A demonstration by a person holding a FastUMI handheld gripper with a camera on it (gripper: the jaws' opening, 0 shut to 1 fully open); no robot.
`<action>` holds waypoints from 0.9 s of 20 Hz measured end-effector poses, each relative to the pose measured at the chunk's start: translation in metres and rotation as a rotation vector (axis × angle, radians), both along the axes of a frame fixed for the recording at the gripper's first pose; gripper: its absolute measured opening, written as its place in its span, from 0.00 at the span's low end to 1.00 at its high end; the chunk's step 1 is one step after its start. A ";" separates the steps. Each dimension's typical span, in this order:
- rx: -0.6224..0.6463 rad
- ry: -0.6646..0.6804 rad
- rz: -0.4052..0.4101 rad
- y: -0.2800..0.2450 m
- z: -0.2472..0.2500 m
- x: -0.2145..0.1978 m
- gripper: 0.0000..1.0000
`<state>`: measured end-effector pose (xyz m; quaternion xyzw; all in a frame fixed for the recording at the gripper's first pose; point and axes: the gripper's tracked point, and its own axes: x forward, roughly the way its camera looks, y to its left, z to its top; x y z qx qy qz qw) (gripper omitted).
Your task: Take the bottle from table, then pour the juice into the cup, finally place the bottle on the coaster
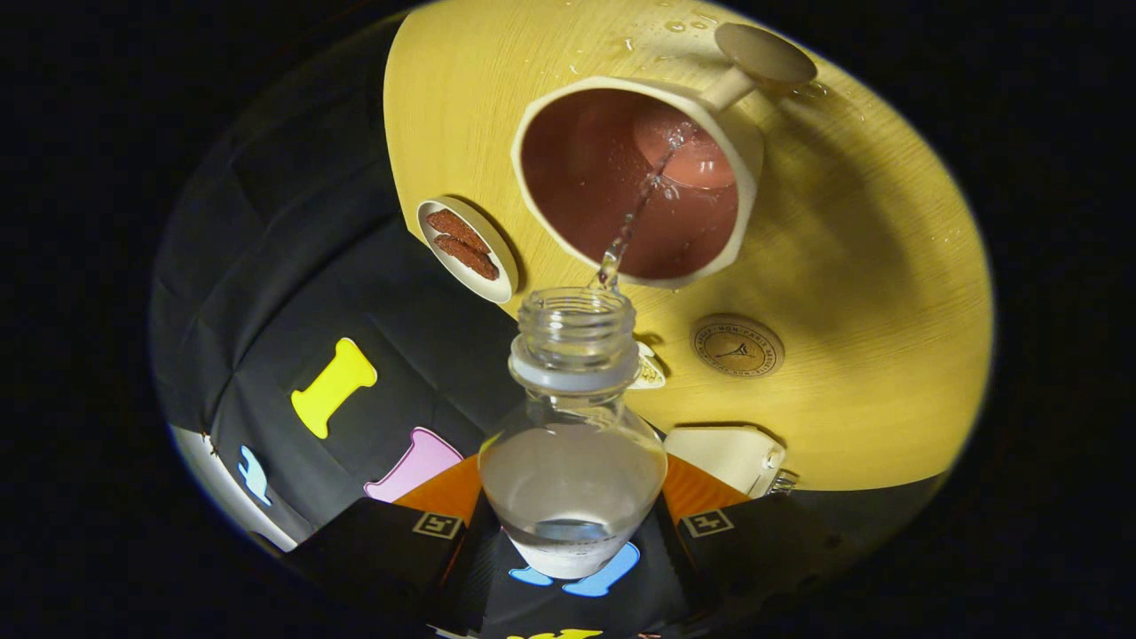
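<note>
- Tongs point(572, 524) pinching the clear bottle point(572, 461), a finger pressed on each side, neck tipped forward.
- Thin stream runs from its open mouth into the cup point(635, 182) just ahead on the yellow desk point(870, 266).
- Round coaster point(737, 346) lies beside the bottle's neck, nearer than the cup.
- Small dish point(468, 250) sits at the desk's edge.

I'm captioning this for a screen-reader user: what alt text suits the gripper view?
The gripper, shut on a tilted clear bottle, pours a thin stream into a cream cup with a brown inside. On the yellow wooden table lie a round coaster and a small dish.
</note>
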<state>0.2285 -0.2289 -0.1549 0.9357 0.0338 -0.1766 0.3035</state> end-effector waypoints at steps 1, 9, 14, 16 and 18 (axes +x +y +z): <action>0.008 -0.002 -0.007 -0.001 0.000 0.000 0.74; 0.051 -0.005 -0.060 -0.010 0.002 -0.004 0.74; 0.094 -0.016 -0.113 -0.025 0.007 -0.008 0.74; 0.111 -0.022 -0.124 -0.028 0.010 -0.008 0.74; 0.120 -0.027 -0.133 -0.030 0.014 -0.008 0.74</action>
